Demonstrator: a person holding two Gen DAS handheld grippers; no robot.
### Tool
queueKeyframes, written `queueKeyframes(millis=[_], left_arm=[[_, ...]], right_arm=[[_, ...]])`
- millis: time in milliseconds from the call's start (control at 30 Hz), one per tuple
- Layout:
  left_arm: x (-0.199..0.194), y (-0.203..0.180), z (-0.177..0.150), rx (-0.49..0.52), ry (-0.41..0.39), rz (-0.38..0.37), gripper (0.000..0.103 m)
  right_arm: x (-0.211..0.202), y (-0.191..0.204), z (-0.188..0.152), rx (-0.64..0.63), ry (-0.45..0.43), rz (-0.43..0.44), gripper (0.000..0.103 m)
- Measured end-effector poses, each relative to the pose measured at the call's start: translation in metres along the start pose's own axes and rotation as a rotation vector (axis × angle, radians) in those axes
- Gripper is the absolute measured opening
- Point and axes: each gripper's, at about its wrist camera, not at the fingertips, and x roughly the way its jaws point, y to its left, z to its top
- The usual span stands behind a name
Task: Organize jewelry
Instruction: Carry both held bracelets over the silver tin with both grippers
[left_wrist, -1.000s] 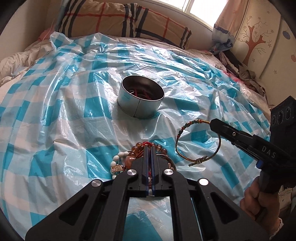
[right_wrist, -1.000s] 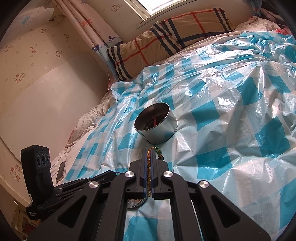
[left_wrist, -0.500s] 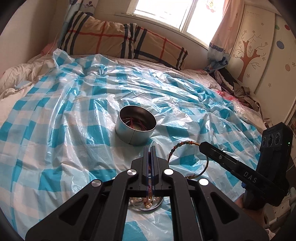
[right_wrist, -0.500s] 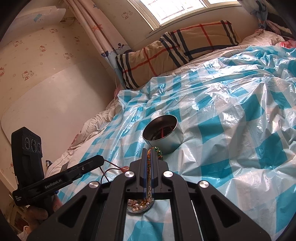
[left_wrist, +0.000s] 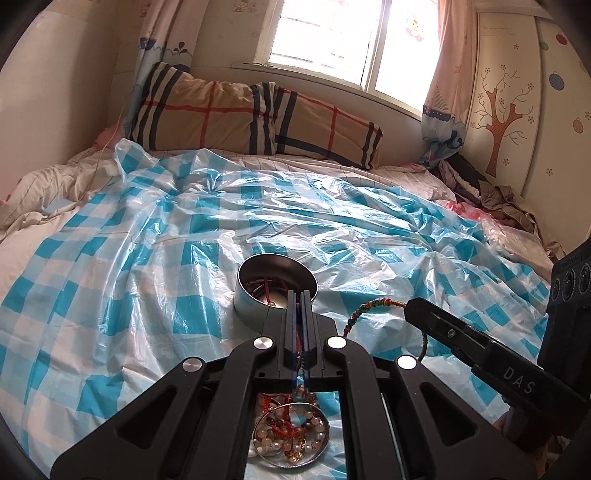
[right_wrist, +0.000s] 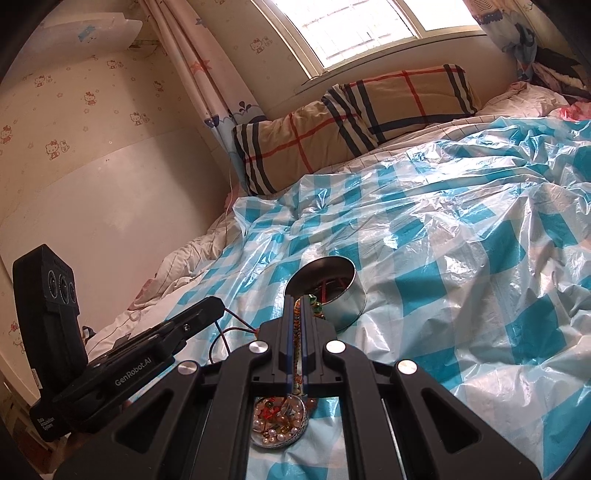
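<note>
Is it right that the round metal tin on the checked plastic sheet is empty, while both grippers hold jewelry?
Not quite. The tin is not empty: the left wrist view shows red cords inside. The left gripper and right gripper do each hold jewelry above the sheet.

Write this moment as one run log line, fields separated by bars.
left gripper: shut on red cord | right gripper: shut on braided bracelet | metal tin: upright, holds jewelry

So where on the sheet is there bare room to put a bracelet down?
The checked sheet is bare left of the tin, and between tin and pillows. It is crowded near the camera: jewelry dish, both grippers, and the hanging beaded bracelet.
</note>
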Motion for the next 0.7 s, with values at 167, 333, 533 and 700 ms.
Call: queueKeyframes(millis=[167,333,533,700], left_arm=[[0.008,-0.001,0.001,0.000,-0.007,0.009,0.002],[0.014,0.002,0.002,-0.005,-0.011,0.007,0.002],[0.021,-0.001,0.010,-0.002,-0.024,-0.003,0.002],[0.030,-0.003,0.020,0.002,-0.040,-0.011,0.002]], right_arm=[[0.006,0.001,0.006,0.002,-0.023,-0.002,0.004],[0.012,0.002,0.011,0.002,-0.032,0.003,0.004],[0.021,0.004,0.018,-0.001,-0.040,0.009,0.004],[0.032,0.006,0.025,-0.005,-0.048,0.017,0.004]])
